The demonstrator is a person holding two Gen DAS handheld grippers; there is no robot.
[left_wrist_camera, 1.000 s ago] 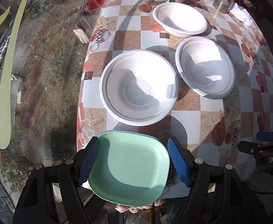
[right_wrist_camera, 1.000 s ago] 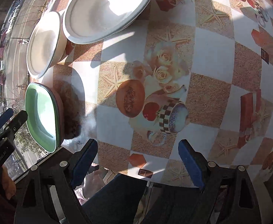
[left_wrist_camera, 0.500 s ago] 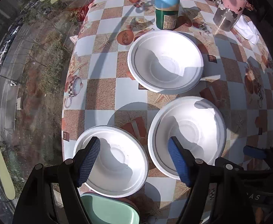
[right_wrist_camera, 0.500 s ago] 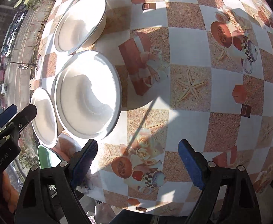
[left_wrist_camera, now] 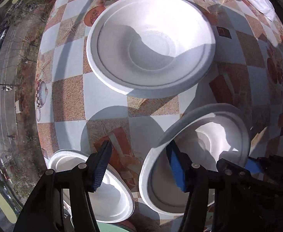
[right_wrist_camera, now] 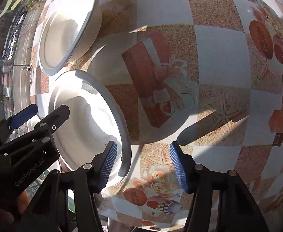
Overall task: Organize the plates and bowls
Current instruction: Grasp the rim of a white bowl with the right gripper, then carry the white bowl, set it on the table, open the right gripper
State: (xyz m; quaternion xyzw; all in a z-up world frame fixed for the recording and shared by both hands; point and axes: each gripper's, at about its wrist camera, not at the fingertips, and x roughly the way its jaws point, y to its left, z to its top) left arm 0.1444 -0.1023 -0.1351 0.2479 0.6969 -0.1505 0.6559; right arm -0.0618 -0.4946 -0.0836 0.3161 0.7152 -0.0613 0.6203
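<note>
Both grippers work the same round white moulded-fibre bowl (left_wrist_camera: 197, 154), which sits tilted near the table's front edge w/ its near rim raised. Left gripper (left_wrist_camera: 141, 166) points straight down, jaws closing at a middling gap across the bowl's left rim: one blue pad is inside the bowl, the other outside over the tablecloth, and I can't tell that they press the wall yet. Right gripper (right_wrist_camera: 143, 166) comes at the opposite rim, jaws also closing; its left pad is just inside the bowl (right_wrist_camera: 87, 123), the right pad over bare checkered vinyl tablecloth (right_wrist_camera: 215, 61), rim between them, not visibly pinched. A bigger white fibre bowl (left_wrist_camera: 151, 42) lies further back, well apart; a third white fibre bowl (left_wrist_camera: 95, 189) sits at front left under the left gripper's outer finger, and a sliver of pale green plate (left_wrist_camera: 110, 228) shows below it at the table edge. Risks, as I judge them: two pinches on one thin rim could fight each other and bend or crack the fibre if the hands pull apart. The bowl is already tipped, so a light one-sided grip may let it swing or slip. The left outer finger is close to the front-left bowl and could nudge it, or the green plate, off the edge.
</note>
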